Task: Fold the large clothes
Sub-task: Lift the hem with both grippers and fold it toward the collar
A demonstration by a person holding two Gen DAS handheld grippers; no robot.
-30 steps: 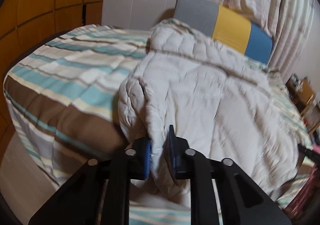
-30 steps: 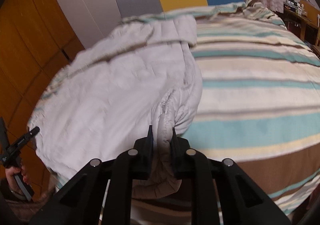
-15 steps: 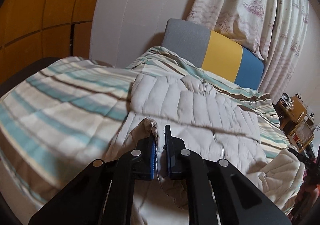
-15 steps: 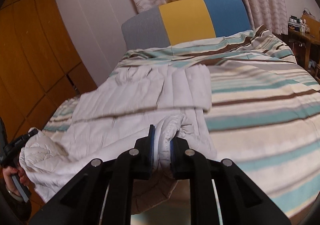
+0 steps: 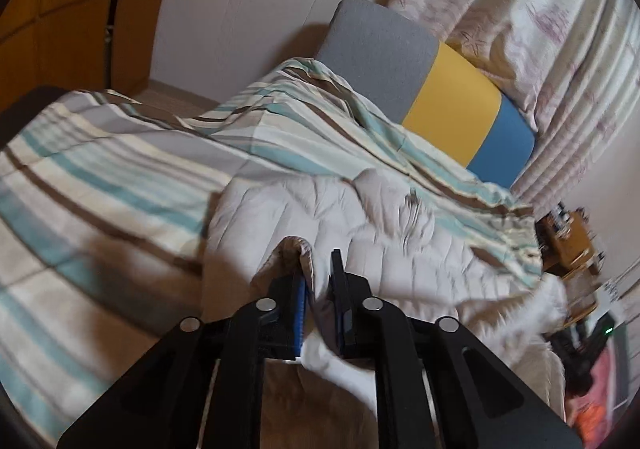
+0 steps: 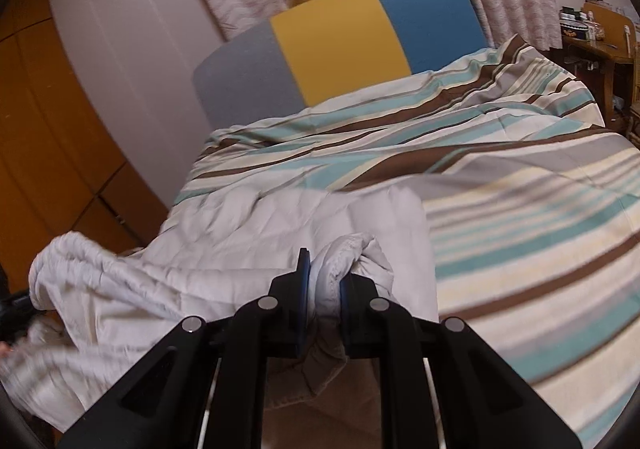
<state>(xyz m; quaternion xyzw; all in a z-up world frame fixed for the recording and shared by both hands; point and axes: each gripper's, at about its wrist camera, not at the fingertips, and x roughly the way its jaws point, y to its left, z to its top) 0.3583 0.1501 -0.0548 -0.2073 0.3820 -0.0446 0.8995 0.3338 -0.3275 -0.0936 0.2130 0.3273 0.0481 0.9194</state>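
Note:
A large off-white quilted jacket (image 5: 384,241) lies on a striped bed (image 5: 100,177); it also shows in the right wrist view (image 6: 248,233). My left gripper (image 5: 318,269) is shut on a corner of the jacket's hem, showing its brownish lining. My right gripper (image 6: 324,273) is shut on a bunched corner of the same jacket. Both hold their corners lifted above the bed, over the jacket's upper half. The fabric between them sags and hangs at the near edge of the bed.
A grey, yellow and blue headboard (image 6: 340,45) stands at the far end, with patterned curtains (image 5: 540,29) behind it. Orange wooden cabinets (image 6: 44,153) line the left wall. A cluttered wooden desk (image 6: 600,45) stands at the right.
Both grippers have lifted the jacket's lower edge and carried it forward towards the headboard, doubling the jacket over itself. More bare striped cover shows around the jacket.

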